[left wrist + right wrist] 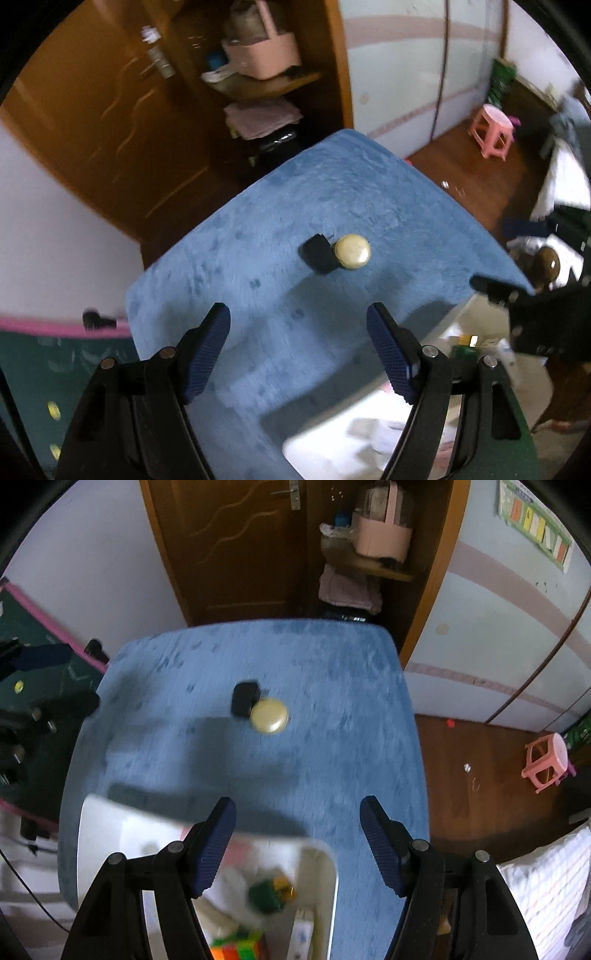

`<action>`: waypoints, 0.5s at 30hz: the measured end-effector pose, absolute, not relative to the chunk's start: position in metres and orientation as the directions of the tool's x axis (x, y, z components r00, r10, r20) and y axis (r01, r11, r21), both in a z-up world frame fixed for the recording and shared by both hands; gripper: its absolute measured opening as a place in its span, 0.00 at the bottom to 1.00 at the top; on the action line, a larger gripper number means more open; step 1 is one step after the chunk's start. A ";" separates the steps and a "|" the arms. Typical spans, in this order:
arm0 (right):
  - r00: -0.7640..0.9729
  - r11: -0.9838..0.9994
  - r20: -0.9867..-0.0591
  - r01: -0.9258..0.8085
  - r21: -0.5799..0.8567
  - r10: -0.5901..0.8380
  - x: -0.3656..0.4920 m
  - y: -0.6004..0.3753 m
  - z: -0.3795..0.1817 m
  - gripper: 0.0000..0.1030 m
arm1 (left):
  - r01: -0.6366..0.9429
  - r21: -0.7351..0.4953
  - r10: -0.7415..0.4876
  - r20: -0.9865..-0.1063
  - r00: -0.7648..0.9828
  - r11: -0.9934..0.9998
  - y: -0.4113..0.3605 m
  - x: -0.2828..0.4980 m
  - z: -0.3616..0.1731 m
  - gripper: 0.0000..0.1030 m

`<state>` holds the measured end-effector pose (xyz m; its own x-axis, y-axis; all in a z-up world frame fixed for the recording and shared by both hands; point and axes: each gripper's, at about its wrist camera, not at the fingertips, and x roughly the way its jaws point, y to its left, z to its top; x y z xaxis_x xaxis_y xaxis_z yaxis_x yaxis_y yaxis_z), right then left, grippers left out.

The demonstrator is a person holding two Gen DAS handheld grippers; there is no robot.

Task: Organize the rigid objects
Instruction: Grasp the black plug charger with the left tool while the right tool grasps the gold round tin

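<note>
A small black box [318, 253] [244, 699] and a round cream tin [352, 251] [269, 715] lie touching each other on the blue fuzzy tabletop [258, 221] [332, 701]. My left gripper [298, 321] is open and empty, held above the table short of both. My right gripper [297, 814] is open and empty, above a white bin [96, 834] that holds a green block [266, 895], a colourful cube [236, 947] and other items. The bin also shows blurred in the left wrist view [369, 443].
The right gripper's body [535, 314] shows at the left view's right edge. A wooden door [229, 546] and shelf with a pink basket [382, 535] stand behind the table. A pink stool [491, 131] [546, 762] is on the wood floor. A green mat [37, 686] lies left.
</note>
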<state>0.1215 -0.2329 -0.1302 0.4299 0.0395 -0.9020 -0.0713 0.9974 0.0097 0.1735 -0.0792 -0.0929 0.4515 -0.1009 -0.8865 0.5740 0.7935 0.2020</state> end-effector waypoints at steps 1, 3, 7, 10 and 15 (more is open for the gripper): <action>0.434 0.998 -0.900 -0.064 0.010 0.037 0.130 -0.233 -0.129 0.68 | 0.597 0.207 -0.107 -0.889 0.446 0.775 -0.082 0.184 -0.097 0.77; 0.438 0.998 -0.898 -0.053 0.014 0.036 0.148 -0.233 -0.129 0.68 | 0.651 0.201 -0.141 -0.890 0.433 0.732 -0.087 0.198 -0.105 0.77; 0.435 0.998 -0.900 -0.057 0.012 0.036 0.178 -0.228 -0.138 0.68 | 0.750 0.169 -0.204 -0.903 0.378 0.639 -0.094 0.223 -0.128 0.77; 0.405 0.995 -0.912 -0.090 0.034 0.068 0.199 -0.222 -0.161 0.68 | 0.813 0.119 -0.239 -0.923 0.302 0.570 -0.101 0.237 -0.151 0.77; 0.313 0.989 -0.945 -0.137 0.056 0.097 0.219 -0.212 -0.207 0.68 | 0.888 0.087 -0.241 -0.946 0.216 0.451 -0.113 0.254 -0.194 0.77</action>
